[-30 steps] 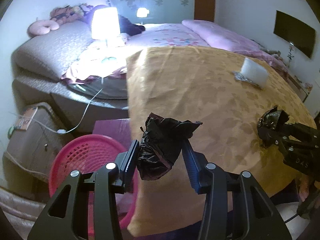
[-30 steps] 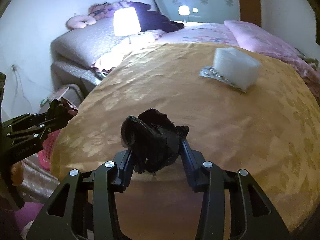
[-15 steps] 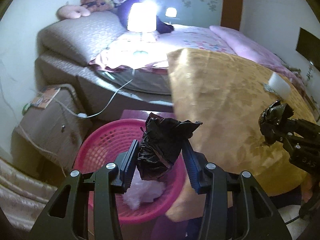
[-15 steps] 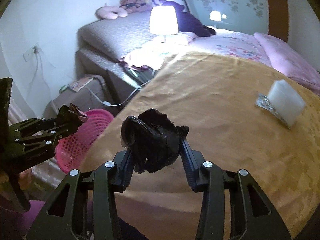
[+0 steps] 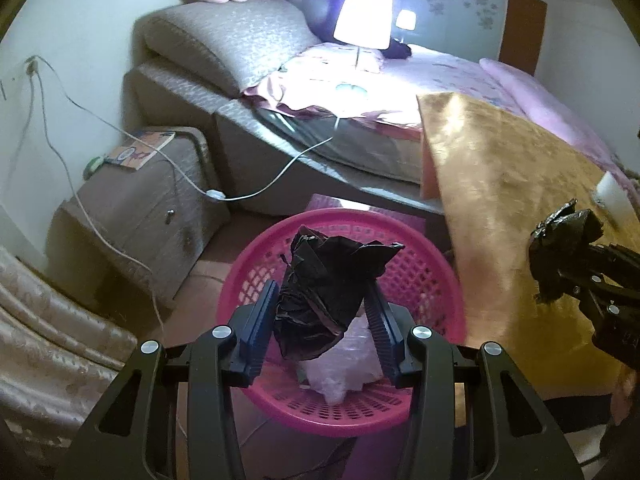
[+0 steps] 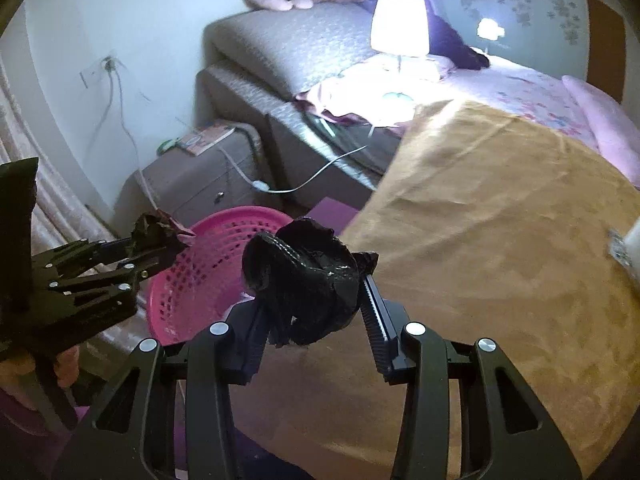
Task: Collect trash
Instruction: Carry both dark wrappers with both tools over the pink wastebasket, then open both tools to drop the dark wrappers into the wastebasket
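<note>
**Two black wads at the pink basket**

The left gripper (image 5: 324, 312) is clamping a crumpled black bag (image 5: 328, 280) in its jaws above the pink basket (image 5: 440, 276). The right gripper (image 6: 316, 300) is gripping another black wad (image 6: 304, 272) over the gold bedspread (image 6: 500, 240), just beside the basket.

The basket (image 5: 424, 264) was bright pink with a perforated lattice wall, and the crumpled bags (image 5: 328, 300) in the tongs were glossy black. The cloth (image 6: 500, 240) over the worktop was golden orange with a faint leafy damask. The bed sheet (image 5: 452, 68) was pale pink with small flowers.
</note>
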A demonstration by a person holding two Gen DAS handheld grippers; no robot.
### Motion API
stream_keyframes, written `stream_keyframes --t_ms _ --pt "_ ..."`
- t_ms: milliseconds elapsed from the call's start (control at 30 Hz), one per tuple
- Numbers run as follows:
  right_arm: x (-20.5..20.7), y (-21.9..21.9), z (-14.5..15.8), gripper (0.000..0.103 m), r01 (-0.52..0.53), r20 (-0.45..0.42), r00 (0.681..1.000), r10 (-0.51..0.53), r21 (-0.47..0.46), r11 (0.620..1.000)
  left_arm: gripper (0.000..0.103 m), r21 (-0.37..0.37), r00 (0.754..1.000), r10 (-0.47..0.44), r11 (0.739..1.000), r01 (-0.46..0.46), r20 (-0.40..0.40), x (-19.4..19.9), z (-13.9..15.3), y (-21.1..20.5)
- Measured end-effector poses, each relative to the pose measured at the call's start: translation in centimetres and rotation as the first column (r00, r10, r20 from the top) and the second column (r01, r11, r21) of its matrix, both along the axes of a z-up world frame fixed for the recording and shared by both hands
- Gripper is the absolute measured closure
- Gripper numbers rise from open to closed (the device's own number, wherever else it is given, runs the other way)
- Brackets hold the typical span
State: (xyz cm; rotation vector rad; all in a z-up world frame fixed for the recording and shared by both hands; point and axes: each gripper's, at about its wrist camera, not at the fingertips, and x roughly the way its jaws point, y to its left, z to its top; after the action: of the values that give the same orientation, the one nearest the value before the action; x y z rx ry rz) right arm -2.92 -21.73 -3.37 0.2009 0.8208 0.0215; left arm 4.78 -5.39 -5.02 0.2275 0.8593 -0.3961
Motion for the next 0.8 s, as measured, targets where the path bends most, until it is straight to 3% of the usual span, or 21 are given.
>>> stream_keyframes --t_ms 600,667,800 --pt "5.7 4.8 -1.4 0.06 -0.123 -0.065 0.99 0.124 0.02 0.992 0.058 -0.001 0.993 0.103 0.995 -0.103 -0.058 2.3 -1.7 2.0" --pt "6.0 5.0 -1.4 0.059 -0.126 -0.065 0.99 0.128 0.028 0.992 0.054 -0.001 0.992 0.109 0.994 -0.109 -0.057 2.3 -1.8 2.1" --pt "6.1 5.1 -1.3 0.045 -0.12 -0.058 0.991 0.122 0.032 0.992 0.043 -0.005 0.991 0.123 0.992 -0.123 -0.049 2.4 -1.7 2.3"
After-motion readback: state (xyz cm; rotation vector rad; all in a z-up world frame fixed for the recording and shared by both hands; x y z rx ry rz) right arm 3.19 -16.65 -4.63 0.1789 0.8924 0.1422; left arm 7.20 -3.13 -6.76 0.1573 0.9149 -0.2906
